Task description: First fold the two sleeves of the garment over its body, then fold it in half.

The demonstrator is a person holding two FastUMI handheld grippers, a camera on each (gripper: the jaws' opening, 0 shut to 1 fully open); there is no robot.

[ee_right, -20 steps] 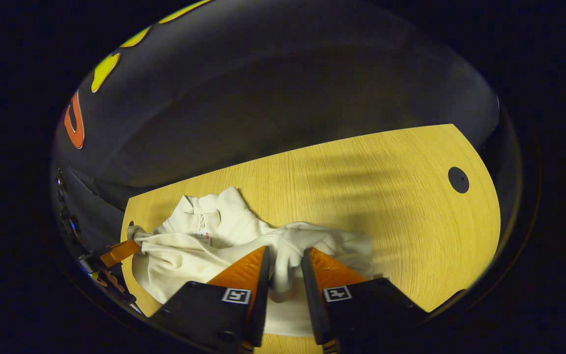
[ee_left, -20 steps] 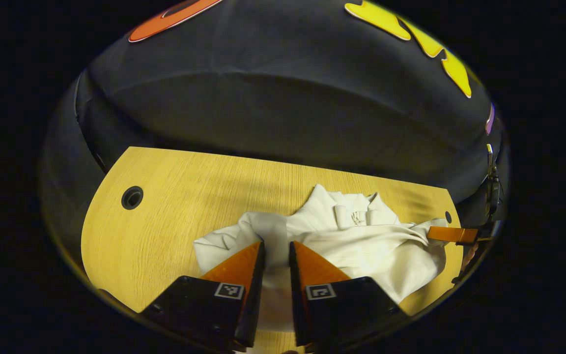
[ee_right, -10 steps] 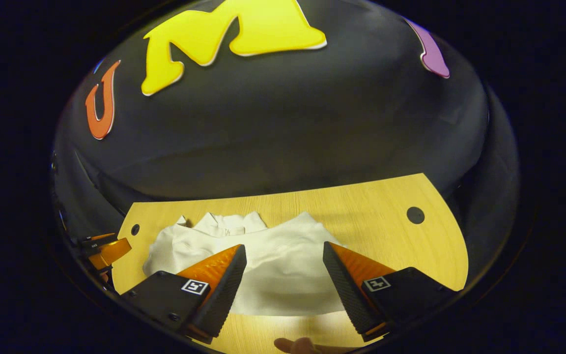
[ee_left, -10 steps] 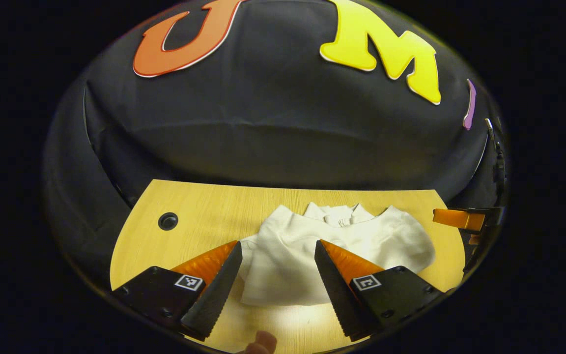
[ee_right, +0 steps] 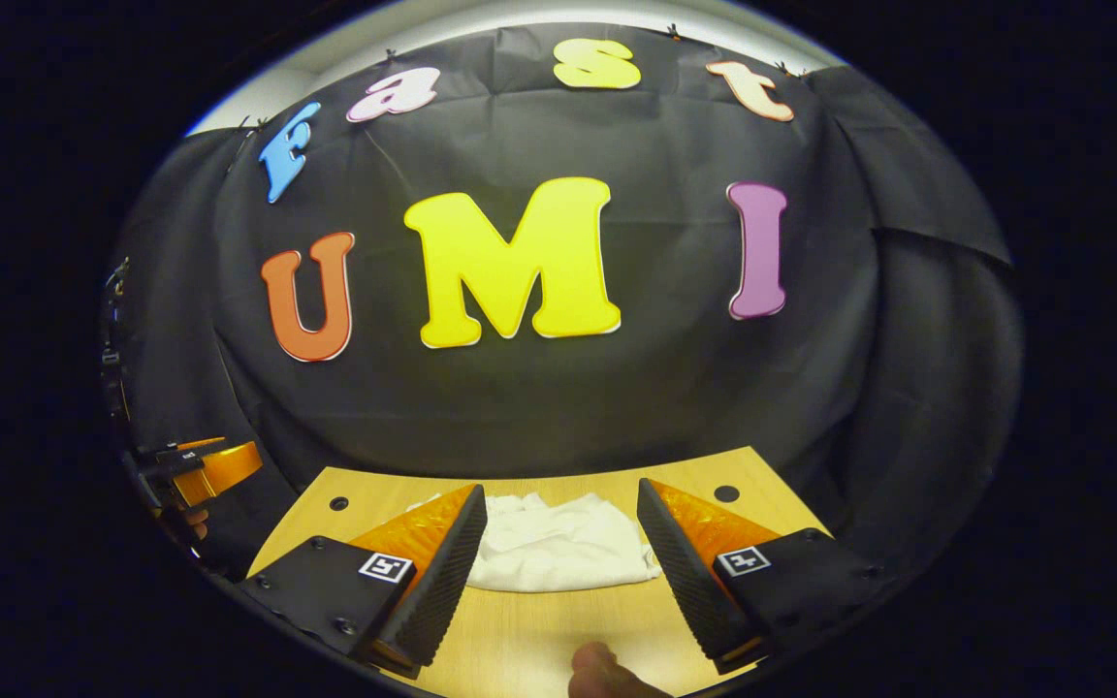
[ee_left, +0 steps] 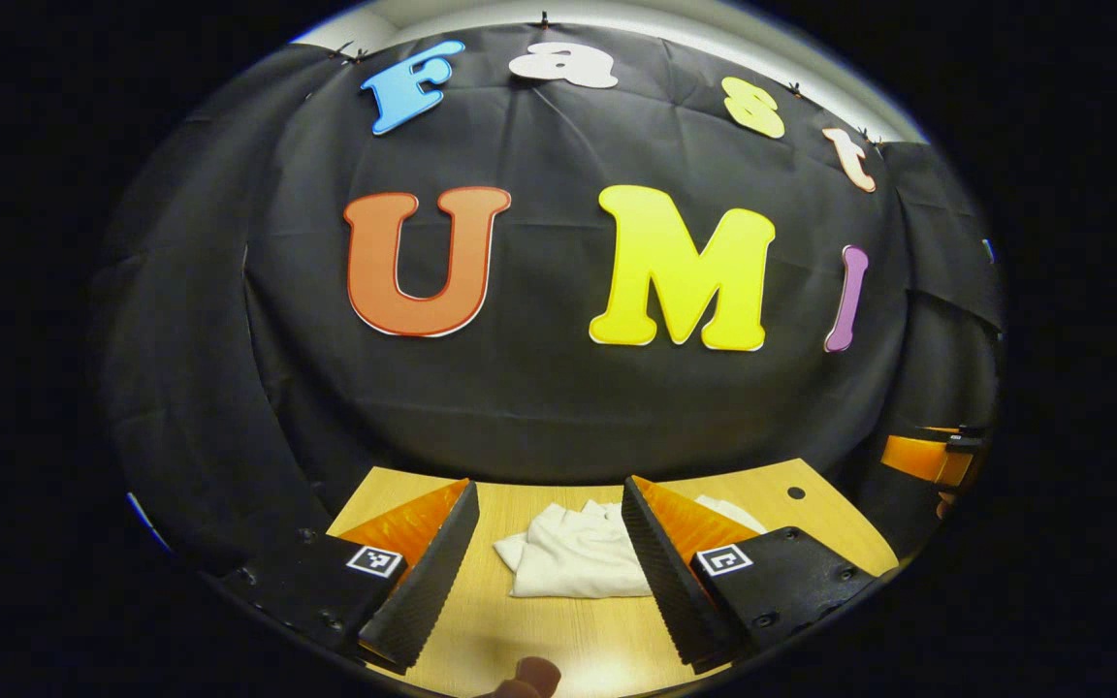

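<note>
On the table (ee_left: 558, 630) the garment (ee_left: 573, 562) lies as a compact folded bundle, seemingly finished, both my grippers (ee_left: 549, 567) (ee_right: 558, 572) open above it.

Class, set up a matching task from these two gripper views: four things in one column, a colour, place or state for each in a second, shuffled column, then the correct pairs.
Things:
1. garment
2. table
3. left gripper
4. booth wall

Descriptions:
A. black cloth behind the table
B. open, holding nothing
C. white, lying in a folded heap
D. light wood, with a round hole in its top

Pairs: 1-C, 2-D, 3-B, 4-A
</note>
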